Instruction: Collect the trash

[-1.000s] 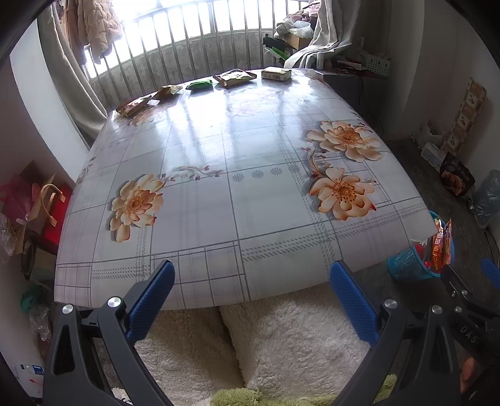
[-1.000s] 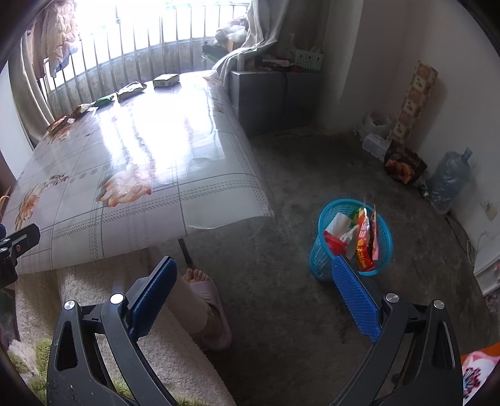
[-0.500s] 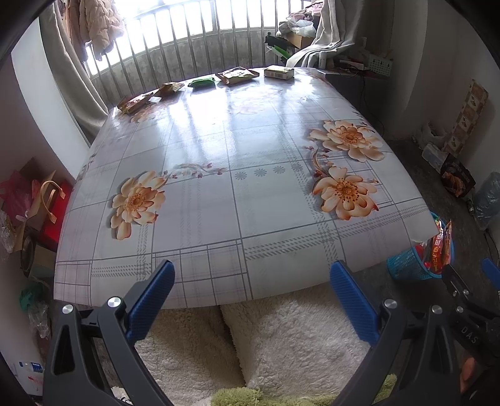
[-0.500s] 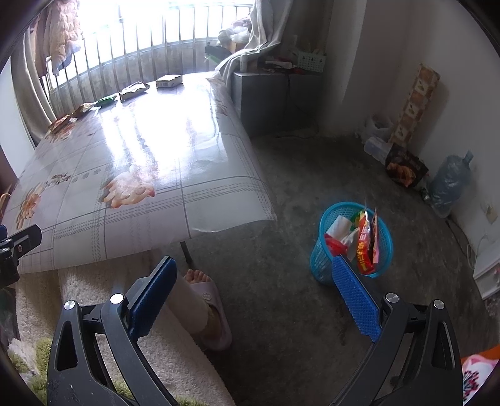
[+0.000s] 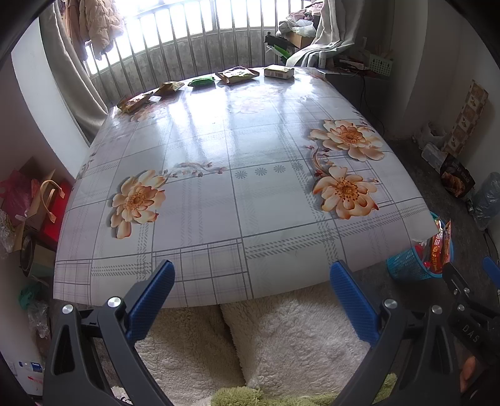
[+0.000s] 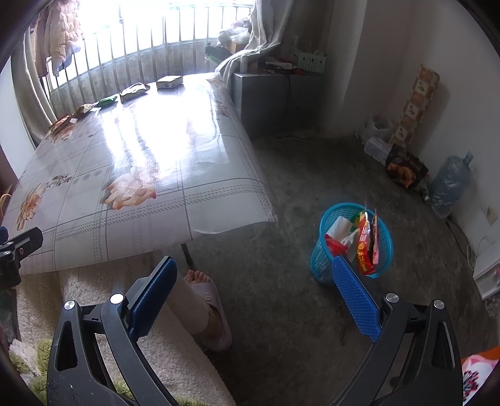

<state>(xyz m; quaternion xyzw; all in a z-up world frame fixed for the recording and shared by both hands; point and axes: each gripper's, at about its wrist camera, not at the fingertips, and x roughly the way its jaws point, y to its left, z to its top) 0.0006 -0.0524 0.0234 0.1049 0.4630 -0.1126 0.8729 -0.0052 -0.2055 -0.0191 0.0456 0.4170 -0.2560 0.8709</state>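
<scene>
Right wrist view: both grippers' jaws gape wide, empty; red wrapper [image 6: 365, 246] stands upright in blue basket [image 6: 322, 256].

I'm in a lived-in home room: a table [image 5: 250, 175] under a flowered oilcloth, a barred window [image 5: 193, 34] at the far end with clothes [image 5: 97, 25] hanging left, a fluffy rug [image 5: 281, 337] near me, a water jug [image 6: 450, 184] by the right wall.
</scene>
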